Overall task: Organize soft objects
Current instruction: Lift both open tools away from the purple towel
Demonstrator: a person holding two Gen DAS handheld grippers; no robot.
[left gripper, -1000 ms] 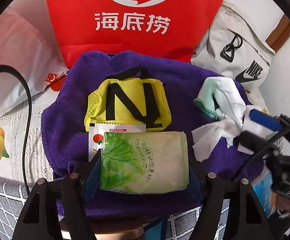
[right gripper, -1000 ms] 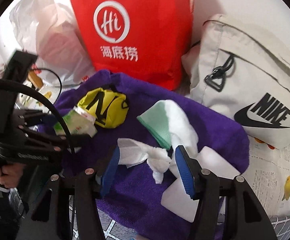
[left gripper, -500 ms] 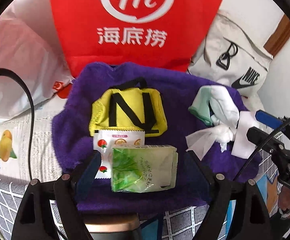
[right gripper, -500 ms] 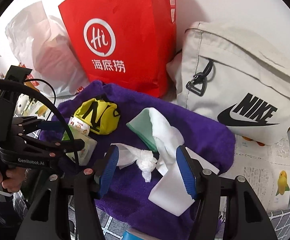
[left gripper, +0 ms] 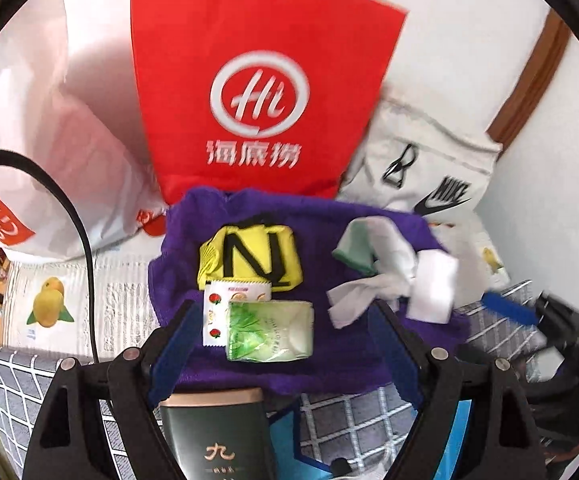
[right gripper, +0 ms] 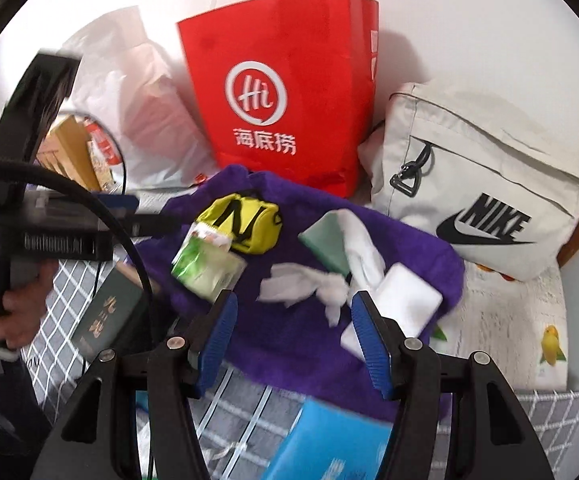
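Observation:
A purple towel (left gripper: 321, 364) (right gripper: 289, 344) holds the soft items. A green tissue pack (left gripper: 269, 332) (right gripper: 205, 268) lies free on it, overlapping a white fruit-print sachet (left gripper: 214, 312), below a yellow pouch marked N (left gripper: 251, 258) (right gripper: 245, 224). To the right lie a crumpled white tissue (left gripper: 353, 300) (right gripper: 301, 284), a green-and-white cloth (left gripper: 369, 248) (right gripper: 341, 244) and a flat white pad (left gripper: 433, 284) (right gripper: 401, 300). My left gripper (left gripper: 282, 320) hovers open above the pack without touching it. My right gripper (right gripper: 294, 304) is open and empty, hovering in front of the tissue.
A red paper bag (left gripper: 261, 92), a white plastic bag (left gripper: 49, 120) and a grey Nike bag (right gripper: 481, 192) stand along the wall behind the towel. A dark green box (left gripper: 217, 436) and a blue packet (right gripper: 329, 440) lie on the checked cloth at the front. A hand (right gripper: 13, 312) holds the left gripper.
The left gripper let go of the green tissue pack, opened wider and rose back from it. The right gripper also drew back and up from the crumpled tissue.

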